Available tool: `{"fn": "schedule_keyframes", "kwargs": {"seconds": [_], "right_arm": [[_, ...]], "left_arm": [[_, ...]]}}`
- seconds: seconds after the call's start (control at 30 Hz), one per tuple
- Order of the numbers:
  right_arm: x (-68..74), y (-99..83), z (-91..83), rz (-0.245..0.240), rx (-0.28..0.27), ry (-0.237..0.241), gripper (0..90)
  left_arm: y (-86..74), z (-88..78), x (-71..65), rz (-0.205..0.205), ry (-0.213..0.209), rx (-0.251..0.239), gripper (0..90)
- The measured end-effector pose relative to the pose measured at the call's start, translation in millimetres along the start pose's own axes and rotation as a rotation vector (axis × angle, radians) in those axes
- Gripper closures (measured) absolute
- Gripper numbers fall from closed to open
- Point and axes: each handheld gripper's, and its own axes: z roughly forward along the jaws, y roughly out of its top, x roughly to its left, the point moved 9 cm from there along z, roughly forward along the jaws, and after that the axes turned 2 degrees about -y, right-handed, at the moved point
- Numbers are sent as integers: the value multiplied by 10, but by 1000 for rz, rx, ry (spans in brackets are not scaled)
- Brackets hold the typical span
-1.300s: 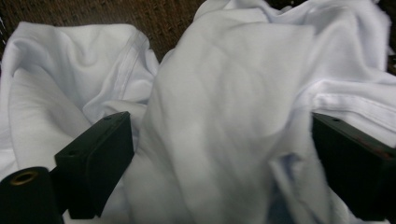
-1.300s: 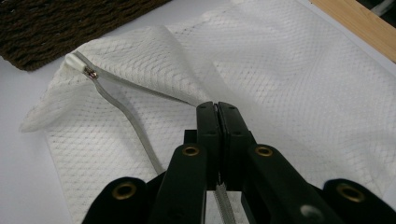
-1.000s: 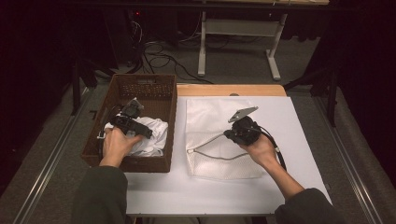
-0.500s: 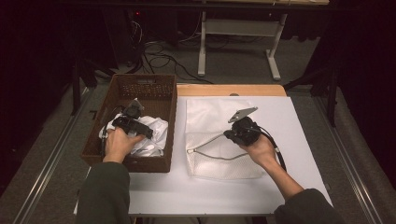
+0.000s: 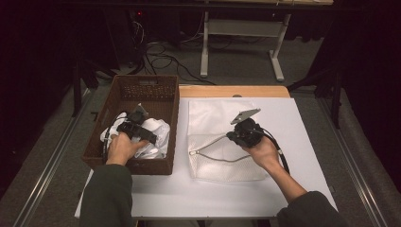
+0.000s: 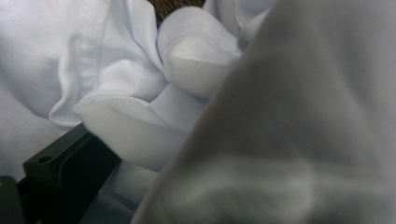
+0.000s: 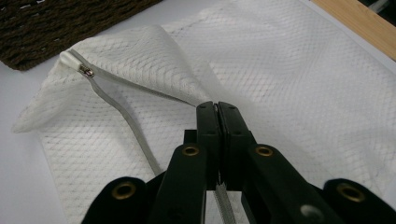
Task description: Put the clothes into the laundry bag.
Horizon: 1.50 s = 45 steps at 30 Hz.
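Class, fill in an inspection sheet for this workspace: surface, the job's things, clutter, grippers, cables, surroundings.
Surface: white table with a wooden strip at its far edge.
Job's things: white mesh laundry bag, zipper open, flat on the table; white garment in the brown wicker basket at the left.
Clutter: nothing seen.
Grippers: left gripper down in the garment, jaw state unclear; right gripper shut on the bag's zipper edge.
Cables: one trails from each gripper; more lie on the floor beyond.
Surroundings: dark room, a metal table frame behind.

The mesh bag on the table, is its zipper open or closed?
Open: the mesh bag's zipper edges spread apart, the right gripper pinching the upper one.
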Motion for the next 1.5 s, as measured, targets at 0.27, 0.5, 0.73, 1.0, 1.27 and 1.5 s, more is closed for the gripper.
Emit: {"fn": "schedule_keyframes", "kwargs": {"seconds": [0.27, 0.5, 0.73, 1.0, 1.27, 1.5], "right_arm": [[-3, 9, 18, -1, -2, -3, 893], [21, 20, 21, -21, 0, -2, 892], [-9, 11, 12, -4, -2, -4, 892], [-22, 0, 1, -8, -1, -3, 892], [-23, 2, -53, -8, -15, -6, 892], [-60, -39, -24, 3, -15, -4, 893]], "left_arm": [[-30, 71, -59, 34, -9, 39, 0], [-37, 107, -99, 53, -14, 46, 0], [-44, 150, -140, 71, -13, 67, 0], [-37, 173, -156, 53, 0, 86, 4], [-35, 155, -193, 47, -24, 91, 102], [-19, 134, -217, 48, -34, 103, 193]]}}
